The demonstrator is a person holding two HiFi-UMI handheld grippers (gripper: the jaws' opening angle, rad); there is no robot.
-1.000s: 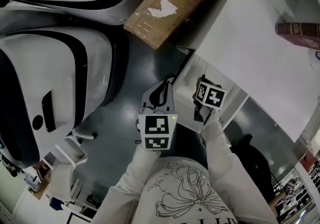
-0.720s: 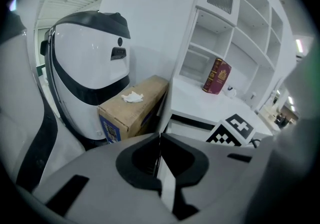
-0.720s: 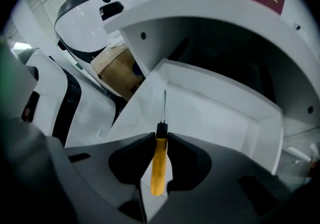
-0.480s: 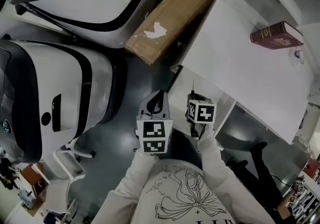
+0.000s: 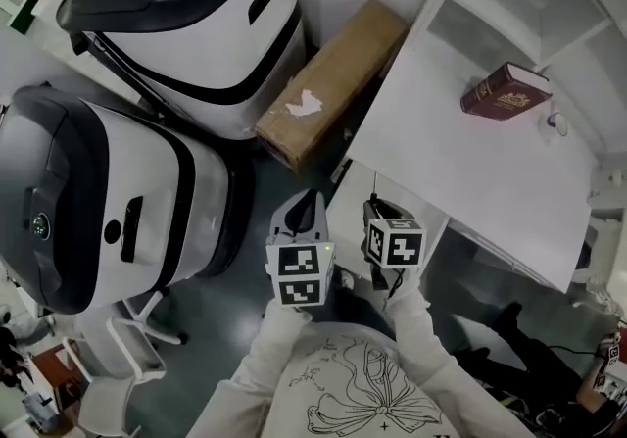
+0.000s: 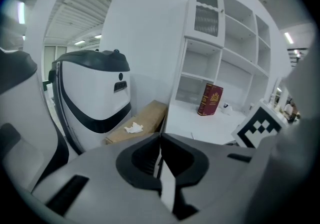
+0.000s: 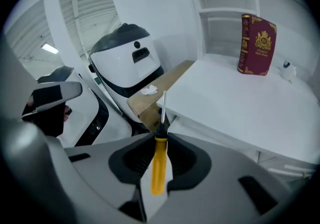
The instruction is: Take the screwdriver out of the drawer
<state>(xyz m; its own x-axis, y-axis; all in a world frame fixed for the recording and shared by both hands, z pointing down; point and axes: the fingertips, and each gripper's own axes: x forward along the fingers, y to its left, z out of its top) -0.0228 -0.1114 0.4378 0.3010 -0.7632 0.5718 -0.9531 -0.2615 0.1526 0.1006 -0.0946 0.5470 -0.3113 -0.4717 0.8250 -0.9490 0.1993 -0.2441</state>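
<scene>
Slipping could be caused by the narrow pinch: the screwdriver (image 7: 159, 163) is held by the right claw (image 7: 161, 135); the left claw (image 6: 160, 140) is closed, empty.

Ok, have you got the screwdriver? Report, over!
Right gripper shut on screwdriver, yellow handle between the jaws, shaft pointing out. Left gripper shut, empty. Nothing seen blocking; white desk ahead.

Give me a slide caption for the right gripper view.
Right gripper clamps a yellow-handled screwdriver, shaft pointing toward a white desk bearing an upright red book.
</scene>
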